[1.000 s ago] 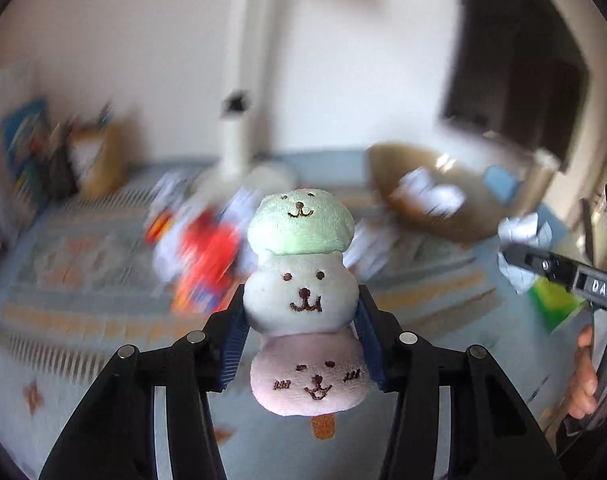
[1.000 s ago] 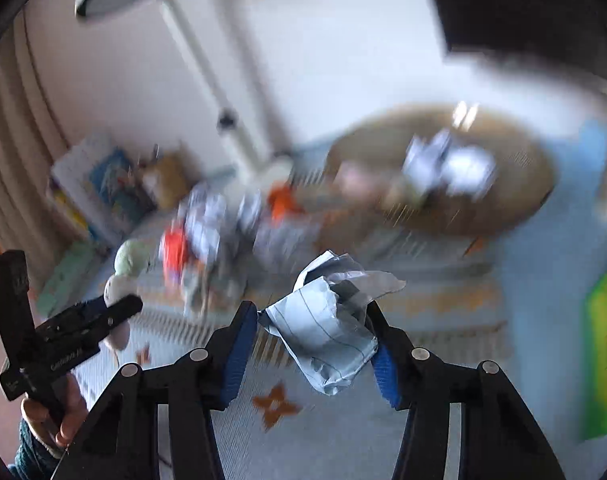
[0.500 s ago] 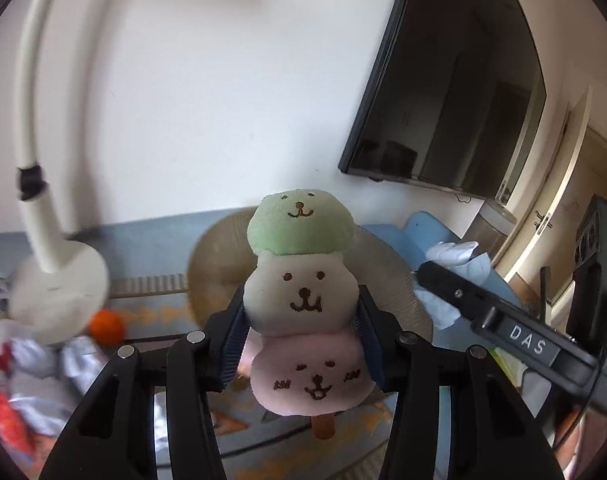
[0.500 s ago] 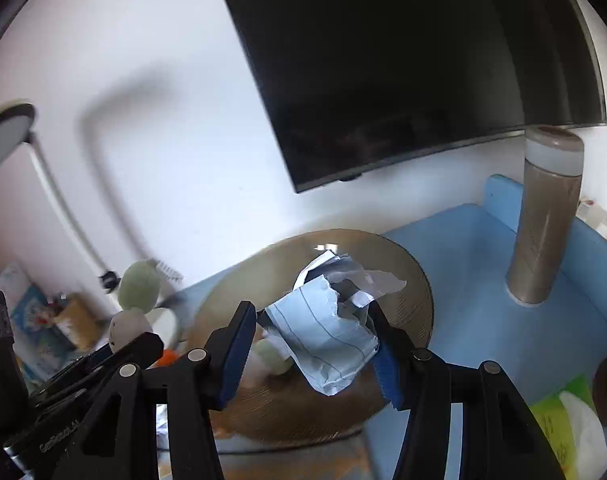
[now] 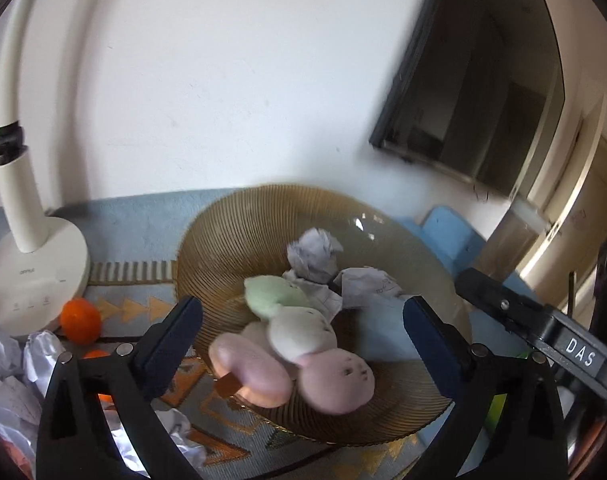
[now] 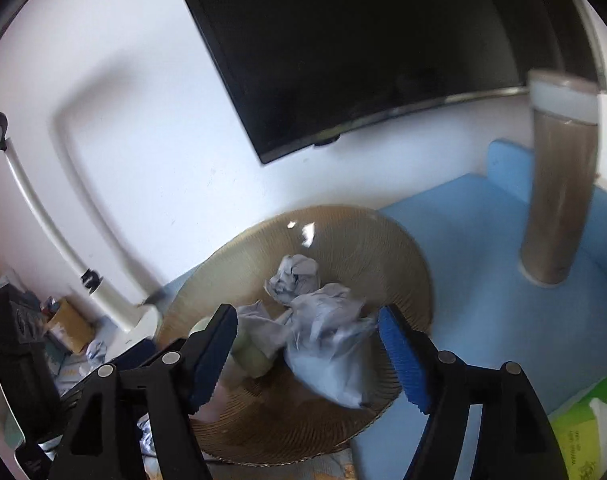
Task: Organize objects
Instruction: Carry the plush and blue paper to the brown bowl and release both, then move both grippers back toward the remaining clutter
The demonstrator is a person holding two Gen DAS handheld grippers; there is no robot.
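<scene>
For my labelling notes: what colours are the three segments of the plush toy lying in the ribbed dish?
Green, white and pink on the plush toy; clearest in the left wrist view.

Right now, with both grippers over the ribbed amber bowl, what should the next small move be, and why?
Probably draw both back toward the clutter by the lamp. The left gripper and right gripper have just opened; the plush toy and crumpled paper lie free in the bowl.
</scene>
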